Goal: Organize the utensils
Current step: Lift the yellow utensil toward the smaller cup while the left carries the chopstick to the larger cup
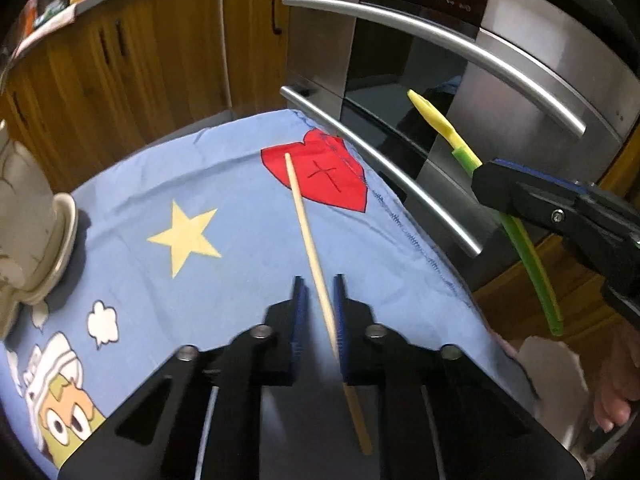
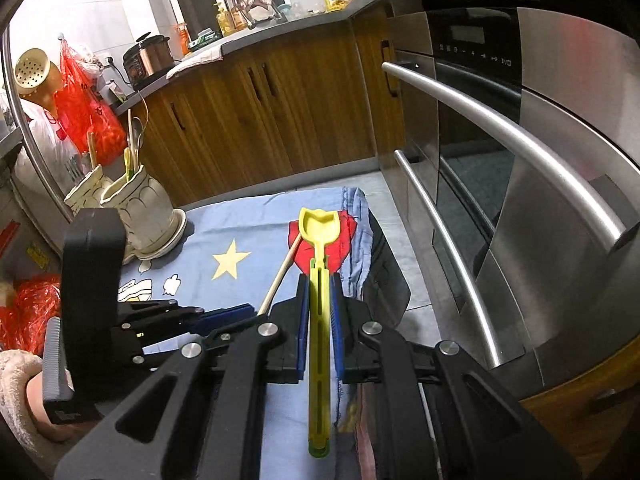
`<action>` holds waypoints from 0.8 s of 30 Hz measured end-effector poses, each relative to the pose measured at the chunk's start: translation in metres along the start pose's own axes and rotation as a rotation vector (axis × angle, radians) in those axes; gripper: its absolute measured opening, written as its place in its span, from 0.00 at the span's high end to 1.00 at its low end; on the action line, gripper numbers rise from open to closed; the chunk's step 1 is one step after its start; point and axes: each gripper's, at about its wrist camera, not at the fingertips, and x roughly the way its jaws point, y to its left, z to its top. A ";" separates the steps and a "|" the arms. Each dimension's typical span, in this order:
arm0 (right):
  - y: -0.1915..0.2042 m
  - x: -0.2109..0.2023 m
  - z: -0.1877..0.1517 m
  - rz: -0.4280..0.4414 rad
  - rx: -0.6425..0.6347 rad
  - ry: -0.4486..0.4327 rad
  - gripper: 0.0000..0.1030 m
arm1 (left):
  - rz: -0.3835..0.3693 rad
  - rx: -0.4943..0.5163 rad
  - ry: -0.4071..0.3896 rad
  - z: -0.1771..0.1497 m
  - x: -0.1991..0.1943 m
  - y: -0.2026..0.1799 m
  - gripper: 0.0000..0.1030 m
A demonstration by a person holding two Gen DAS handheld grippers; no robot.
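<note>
My left gripper is shut on a wooden chopstick that points forward over the blue cartoon cloth toward its red patch. My right gripper is shut on a yellow-green plastic spoon, bowl forward, held above the cloth's right part. The right gripper with the spoon shows at the right in the left wrist view. The left gripper and chopstick show at the left in the right wrist view. A cream ceramic utensil holder stands at the cloth's far left and holds several utensils.
A stainless oven with two long bar handles stands close on the right. Wooden cabinets run behind the cloth. A second cream holder stands behind the first. Red plastic bags lie at left.
</note>
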 end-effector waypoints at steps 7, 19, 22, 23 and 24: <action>0.008 -0.003 0.001 -0.001 -0.010 -0.005 0.90 | -0.032 0.008 -0.023 -0.009 -0.009 0.010 0.95; 0.052 0.003 0.010 0.034 -0.065 -0.014 0.90 | 0.018 -0.038 -0.167 -0.031 -0.078 0.064 0.95; 0.069 0.005 0.017 0.070 -0.067 -0.029 0.90 | 0.025 -0.060 -0.201 -0.037 -0.096 0.083 0.95; 0.074 0.006 0.020 0.080 -0.070 -0.033 0.90 | 0.027 -0.066 -0.214 -0.037 -0.101 0.089 0.95; 0.078 0.007 0.023 0.086 -0.073 -0.036 0.90 | 0.029 -0.075 -0.235 -0.039 -0.110 0.097 0.95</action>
